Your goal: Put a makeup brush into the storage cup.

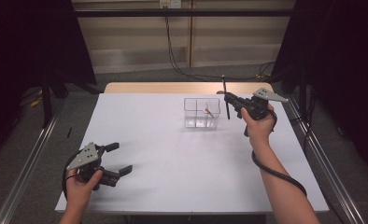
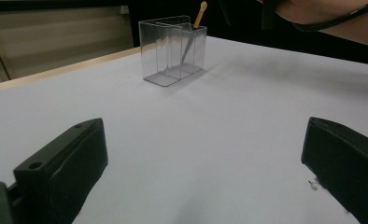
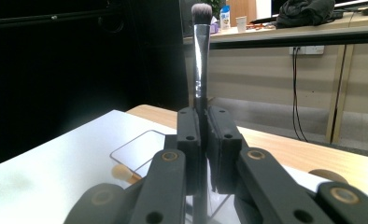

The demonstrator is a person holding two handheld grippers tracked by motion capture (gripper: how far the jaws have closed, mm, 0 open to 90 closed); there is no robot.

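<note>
Clear plastic organizer [image 1: 201, 113] sits just beside the right gripper [image 1: 227, 99], whose jaws clamp a makeup brush [image 3: 200, 60] upright (bristles up, presumably for handle-first insertion), while the left gripper [image 1: 118, 158] rests wide open, empty.

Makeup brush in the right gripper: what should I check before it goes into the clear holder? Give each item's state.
1. Right gripper clamped on the makeup brush: ok, jaws shut on the handle.
2. Brush upright, bristles up: ok.
3. Clear holder standing upright on the table: ok.
4. Free compartment: ok; the wooden-tipped stick leans in one, the others look empty.
5. Brush lined up over a compartment: not ok, it is beside the holder.
6. Left gripper out of the way: ok, open, near the table's front.
</note>
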